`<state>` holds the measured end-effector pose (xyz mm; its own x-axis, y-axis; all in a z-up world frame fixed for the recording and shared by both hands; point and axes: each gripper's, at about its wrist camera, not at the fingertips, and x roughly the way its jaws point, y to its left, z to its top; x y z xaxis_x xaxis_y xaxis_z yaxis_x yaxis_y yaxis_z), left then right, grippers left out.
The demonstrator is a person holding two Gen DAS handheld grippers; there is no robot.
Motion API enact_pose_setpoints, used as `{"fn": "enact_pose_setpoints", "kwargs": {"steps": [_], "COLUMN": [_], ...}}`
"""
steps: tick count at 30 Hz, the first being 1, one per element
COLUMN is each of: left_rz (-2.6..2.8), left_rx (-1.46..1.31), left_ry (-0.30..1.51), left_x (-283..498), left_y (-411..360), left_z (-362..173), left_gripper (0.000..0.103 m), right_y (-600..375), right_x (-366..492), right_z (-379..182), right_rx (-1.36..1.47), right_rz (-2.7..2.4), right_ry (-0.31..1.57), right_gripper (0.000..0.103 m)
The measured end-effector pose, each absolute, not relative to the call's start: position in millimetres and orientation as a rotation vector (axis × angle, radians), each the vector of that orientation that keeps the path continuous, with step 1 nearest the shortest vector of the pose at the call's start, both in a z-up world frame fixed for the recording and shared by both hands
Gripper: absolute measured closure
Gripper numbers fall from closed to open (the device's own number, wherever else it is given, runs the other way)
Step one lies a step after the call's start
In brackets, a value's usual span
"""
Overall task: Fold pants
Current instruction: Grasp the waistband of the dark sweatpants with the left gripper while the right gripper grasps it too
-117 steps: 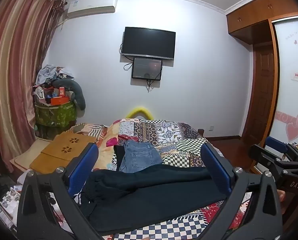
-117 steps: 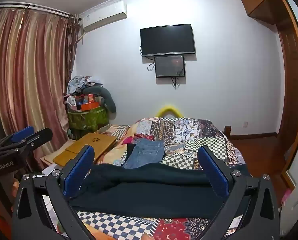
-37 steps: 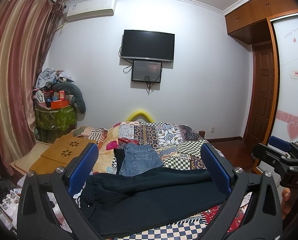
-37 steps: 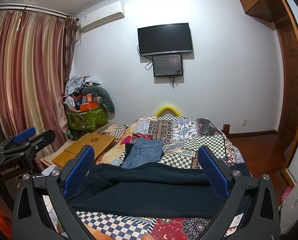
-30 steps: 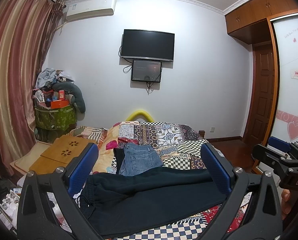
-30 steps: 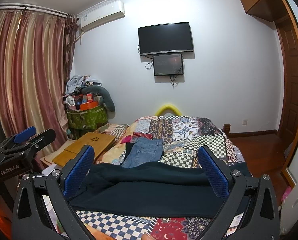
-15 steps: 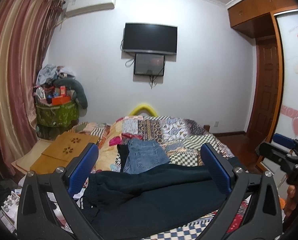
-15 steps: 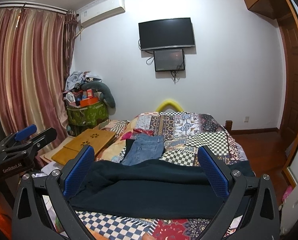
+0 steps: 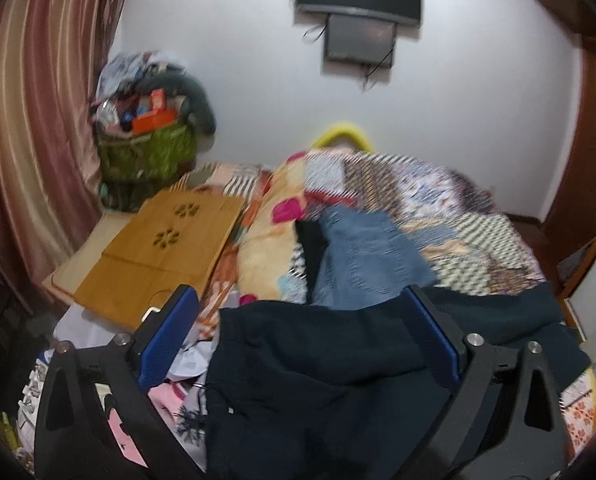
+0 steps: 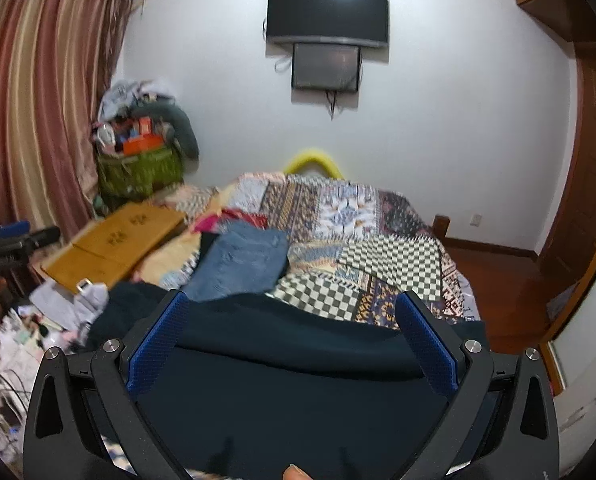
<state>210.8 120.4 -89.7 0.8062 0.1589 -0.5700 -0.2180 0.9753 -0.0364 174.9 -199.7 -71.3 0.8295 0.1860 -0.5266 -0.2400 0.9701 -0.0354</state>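
Dark navy pants (image 9: pixel 317 368) lie spread across the near end of the bed, waistband end at the left; they also fill the lower right wrist view (image 10: pixel 298 380). My left gripper (image 9: pixel 298 344) is open, hovering over the pants' left part. My right gripper (image 10: pixel 294 340) is open, hovering over the pants' middle. Neither holds cloth. The left gripper's body also shows at the left edge of the right wrist view (image 10: pixel 14 244). Both views are motion-blurred.
Folded blue jeans (image 9: pixel 361 260) (image 10: pixel 242 260) lie on the patchwork quilt (image 10: pixel 377 248) beyond the dark pants. A wooden lap desk (image 9: pixel 158 248) lies left of the bed, with clutter on the floor (image 9: pixel 98 420). A green bin (image 10: pixel 138 172) stands by the curtain.
Both grippers have moved forward and tilted down toward the dark pants, which now fill more of each view. Both stay open.
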Motion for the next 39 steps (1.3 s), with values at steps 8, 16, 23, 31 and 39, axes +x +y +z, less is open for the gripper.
{"fn": "enact_pose_setpoints", "kwargs": {"steps": [8,16,23,31,39], "left_rz": [0.260,0.283,0.252,0.221,0.190], "left_rx": [-0.152,-0.199,-0.294,-0.417,-0.471], "left_ry": [0.765,0.958,1.098,1.175,1.139], "left_x": [286,341,370,397,393], "left_y": [179,218,242,261,266], "left_z": [-152,-237,-291,-328,-328], "left_gripper": [0.008,0.009,0.019,0.035,0.058], "right_y": [-219,-221,-207,-179,-169], "right_x": [236,289,344,379,379], "right_z": [-114,-163,-201,-230,-243], "right_rx": [-0.095,-0.141,-0.232,-0.329,-0.305], "right_rz": [0.210,0.238,0.312,0.429,0.514], "right_ry": [0.715,0.871,0.983,1.054,1.072], "right_gripper": [0.001,0.005,0.005,0.013,0.043]}}
